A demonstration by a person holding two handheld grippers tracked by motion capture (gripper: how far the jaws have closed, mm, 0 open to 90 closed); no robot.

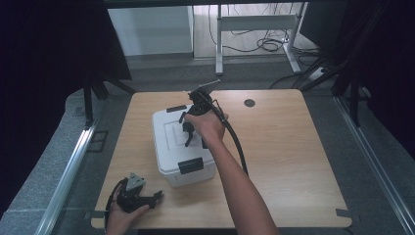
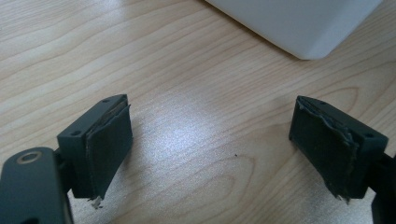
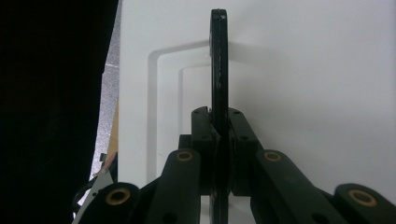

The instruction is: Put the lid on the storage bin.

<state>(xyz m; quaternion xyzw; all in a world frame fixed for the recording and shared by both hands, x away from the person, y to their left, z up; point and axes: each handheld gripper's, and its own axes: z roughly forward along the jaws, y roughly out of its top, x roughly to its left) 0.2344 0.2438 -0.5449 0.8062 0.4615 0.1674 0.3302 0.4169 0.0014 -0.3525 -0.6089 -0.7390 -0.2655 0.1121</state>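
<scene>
A white lidded box (image 1: 169, 149) stands on the wooden table (image 1: 288, 161), left of centre. A black latch (image 1: 190, 165) sits on its near end and another (image 1: 176, 108) on its far end. My right gripper (image 1: 189, 129) reaches down over the lid and is shut on the black handle (image 1: 188, 139), raised on edge. In the right gripper view the gripper (image 3: 219, 125) clamps the thin handle (image 3: 219, 60) over the white lid (image 3: 303, 93). My left gripper (image 1: 157, 197) rests at the table's front left, open, with bare wood between its pads (image 2: 109, 140). The box's corner (image 2: 299, 23) lies beyond it.
A round dark grommet (image 1: 249, 103) marks the table's far side. The right gripper's black cable (image 1: 237, 144) trails across the table beside the forearm. Behind the table stand a white desk frame (image 1: 254, 24) and floor cables (image 1: 266, 45). Dark curtains flank both sides.
</scene>
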